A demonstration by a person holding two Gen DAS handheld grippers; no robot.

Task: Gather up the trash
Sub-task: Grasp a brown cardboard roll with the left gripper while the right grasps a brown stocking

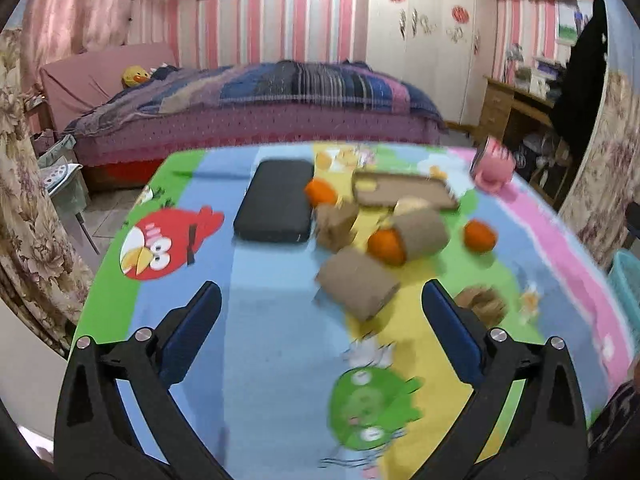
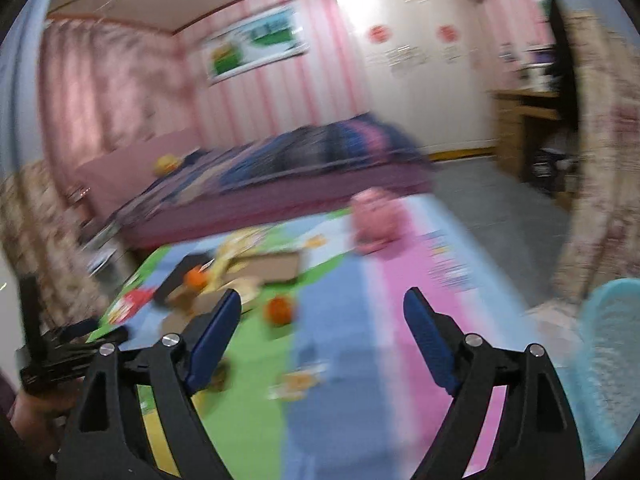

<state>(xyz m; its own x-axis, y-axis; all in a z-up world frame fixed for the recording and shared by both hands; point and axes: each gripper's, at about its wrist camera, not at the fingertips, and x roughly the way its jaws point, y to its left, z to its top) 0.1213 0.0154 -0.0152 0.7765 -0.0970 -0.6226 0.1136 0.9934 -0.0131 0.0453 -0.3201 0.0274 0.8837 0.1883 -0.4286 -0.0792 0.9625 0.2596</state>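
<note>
Several crumpled brown paper pieces lie on the colourful cartoon tablecloth (image 1: 272, 344): one large piece (image 1: 357, 282) just ahead of my left gripper (image 1: 320, 300), a rolled piece (image 1: 420, 233), a smaller piece (image 1: 335, 222) and a wad (image 1: 482, 304) by the right finger. Three oranges (image 1: 386, 245) (image 1: 479, 236) (image 1: 320, 192) lie among them. My left gripper is open and empty above the cloth. My right gripper (image 2: 322, 312) is open and empty, over the blue and pink stripes; that view is blurred. A turquoise basket (image 2: 612, 364) stands at the right.
A black case (image 1: 276, 202) lies at the centre left, a brown tray (image 1: 404, 190) behind the paper, and a pink mug (image 1: 494, 166) at the far right. An orange (image 2: 279, 310) shows in the right wrist view. A bed (image 1: 256, 104) stands beyond the table.
</note>
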